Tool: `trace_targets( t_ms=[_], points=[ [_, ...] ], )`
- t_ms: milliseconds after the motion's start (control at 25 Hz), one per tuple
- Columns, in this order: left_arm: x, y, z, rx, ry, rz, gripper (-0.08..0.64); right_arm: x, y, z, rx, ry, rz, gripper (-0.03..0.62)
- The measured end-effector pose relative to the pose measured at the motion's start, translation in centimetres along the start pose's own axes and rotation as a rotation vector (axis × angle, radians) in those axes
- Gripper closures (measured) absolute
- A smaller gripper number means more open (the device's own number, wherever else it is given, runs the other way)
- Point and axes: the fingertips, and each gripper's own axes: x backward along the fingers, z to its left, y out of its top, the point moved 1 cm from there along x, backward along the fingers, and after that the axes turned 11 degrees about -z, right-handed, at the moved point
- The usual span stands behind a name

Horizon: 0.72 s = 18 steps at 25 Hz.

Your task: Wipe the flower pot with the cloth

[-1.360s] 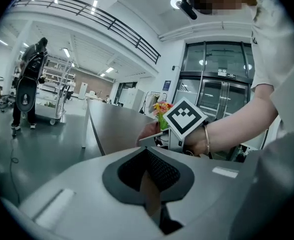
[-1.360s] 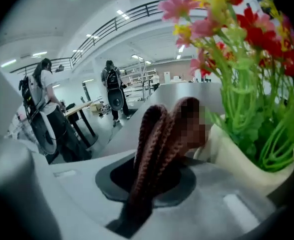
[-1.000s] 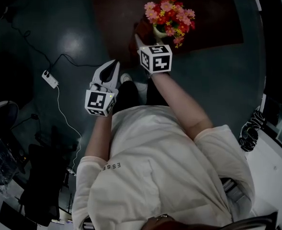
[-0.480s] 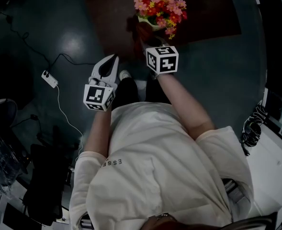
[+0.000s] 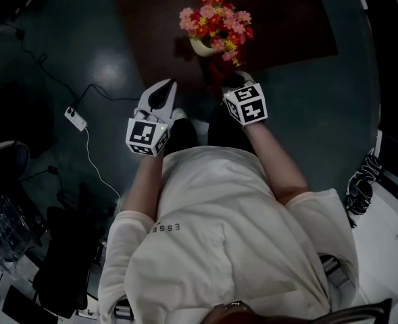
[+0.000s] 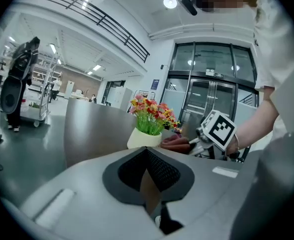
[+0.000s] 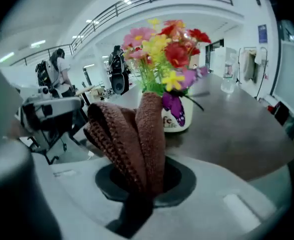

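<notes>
Right claw (image 7: 142, 181) grips the soft brown cloth (image 7: 137, 129); left claw (image 6: 147, 155) closed, empty.
Cream flower pot (image 7: 179, 118) on the worktop (image 7: 236, 129) just beyond the cloth: probably light and tippy; steady its wall below the flowers (image 7: 166, 49).

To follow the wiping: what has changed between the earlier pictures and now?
The right gripper, still shut on the cloth, swept it from left of the flower pot, across its near side, to its right in the head view. The left gripper stayed shut and empty.
</notes>
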Motion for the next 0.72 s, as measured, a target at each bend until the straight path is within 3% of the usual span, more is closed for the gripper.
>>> trace_targets(
  t_ms=[120, 360, 480, 600, 640, 720],
  points=[
    [-1.5, 0.6, -0.1, -0.003, 0.022, -0.013, 0.548, 1.7, -1.0, -3.1, 0.049, -0.045, 0.037, 0.548],
    [-5.1, 0.8, -1.3, -0.015, 0.002, -0.019, 0.544, 3.4, -1.4, -9.8, 0.013, -0.109, 0.066, 0.548],
    [-7.4, 0.3, -1.6, -0.05, -0.023, 0.006, 0.379, 3.3, -0.7, -12.3, 0.01, -0.114, 0.063, 0.548],
    [-9.4, -1.0, -1.3, -0.161, -0.069, 0.044, 0.103, 3.1, 0.3, -14.1, 0.021, -0.098, 0.052, 0.548],
    [-10.1, -1.4, -1.2, -0.19, -0.1, 0.053, 0.06, 3.0, 0.7, -14.5, 0.028, -0.091, 0.05, 0.548],
    [-11.5, -1.7, -1.1, -0.228, -0.165, 0.07, 0.04, 2.8, 1.2, -15.5, 0.043, -0.086, 0.05, 0.548]
  ],
)
